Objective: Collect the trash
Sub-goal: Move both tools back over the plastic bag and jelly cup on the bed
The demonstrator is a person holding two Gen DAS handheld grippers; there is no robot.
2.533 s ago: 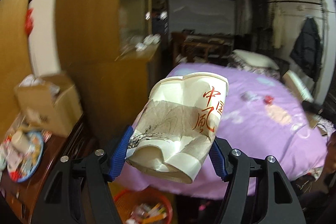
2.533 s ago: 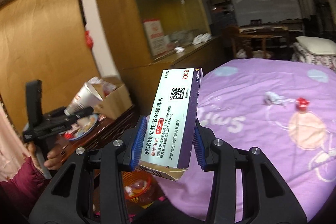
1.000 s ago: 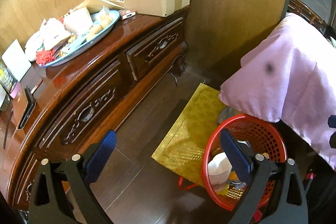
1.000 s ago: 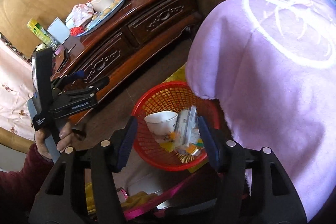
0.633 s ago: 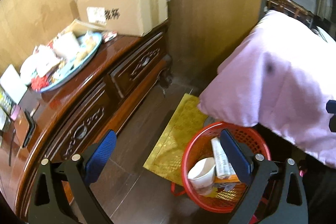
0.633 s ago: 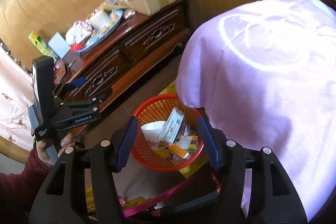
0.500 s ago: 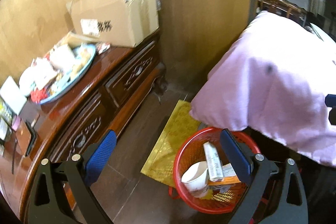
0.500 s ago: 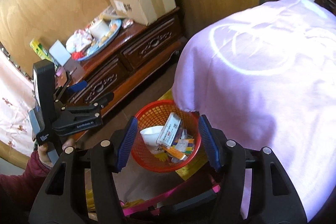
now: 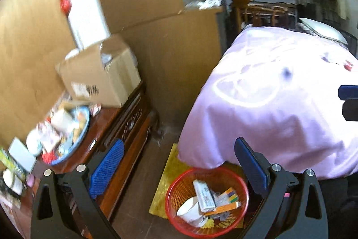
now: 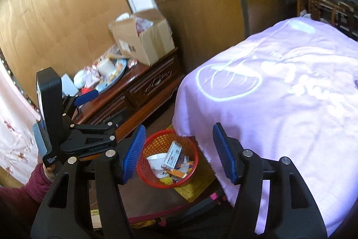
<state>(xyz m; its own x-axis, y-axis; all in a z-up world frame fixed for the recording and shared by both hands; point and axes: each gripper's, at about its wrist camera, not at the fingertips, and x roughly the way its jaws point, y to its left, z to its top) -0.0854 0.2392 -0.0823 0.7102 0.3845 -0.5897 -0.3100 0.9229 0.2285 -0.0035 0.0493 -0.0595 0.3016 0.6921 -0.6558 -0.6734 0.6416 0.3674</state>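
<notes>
A lilac printed bedspread (image 10: 279, 91) filled the right; an open cardboard box (image 10: 145, 44) sat upper left on a dark carved wooden cabinet (image 10: 143, 91).

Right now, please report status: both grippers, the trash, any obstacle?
Left gripper open, empty. Right gripper empty, jaws opening. Paper cup and medicine box lie in red basket. Nothing blocks the basket.

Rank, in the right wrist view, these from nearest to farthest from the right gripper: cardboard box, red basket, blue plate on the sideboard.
From the right gripper, whose jaws are opening with nothing between them:
1. Red basket, on the floor just below and ahead, at the bed's corner.
2. Blue plate, farther up and left on the sideboard.
3. Cardboard box, behind the plate by the wall.
</notes>
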